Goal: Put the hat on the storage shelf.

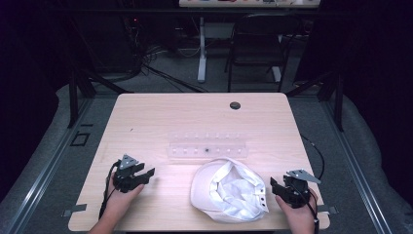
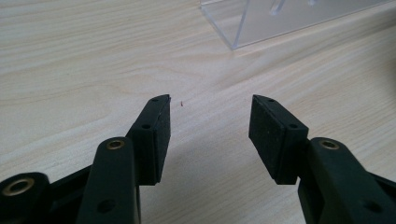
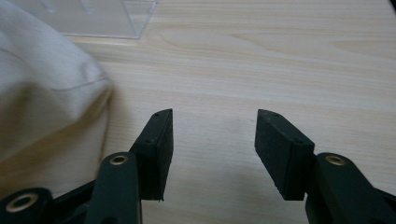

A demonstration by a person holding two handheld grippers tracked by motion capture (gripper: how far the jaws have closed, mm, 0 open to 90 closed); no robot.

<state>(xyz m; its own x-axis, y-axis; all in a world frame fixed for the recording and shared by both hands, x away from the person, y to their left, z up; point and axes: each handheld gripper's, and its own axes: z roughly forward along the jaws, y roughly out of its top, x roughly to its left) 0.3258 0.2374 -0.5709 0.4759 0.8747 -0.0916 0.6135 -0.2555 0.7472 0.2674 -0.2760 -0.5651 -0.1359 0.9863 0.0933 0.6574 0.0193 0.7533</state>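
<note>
A white cap [image 1: 229,190] lies upside down near the table's front edge, its lining facing up. Behind it stands a clear plastic rack [image 1: 207,145] with a row of small pegs. My left gripper [image 1: 146,171] rests at the front left of the table, open, with bare wood between its jaws [image 2: 210,135]. To the right of the cap, my right gripper [image 1: 273,185] is open too and holds nothing [image 3: 212,149]. The cap's white cloth [image 3: 46,102] lies just left of that gripper's jaws. A corner of the rack [image 2: 261,23] shows ahead of the left gripper.
The light wooden table [image 1: 146,122] has a dark round cable hole [image 1: 235,105] at its back. A black chair [image 1: 258,44] and a white desk leg [image 1: 201,48] stand beyond the table. Cables trail from both grippers.
</note>
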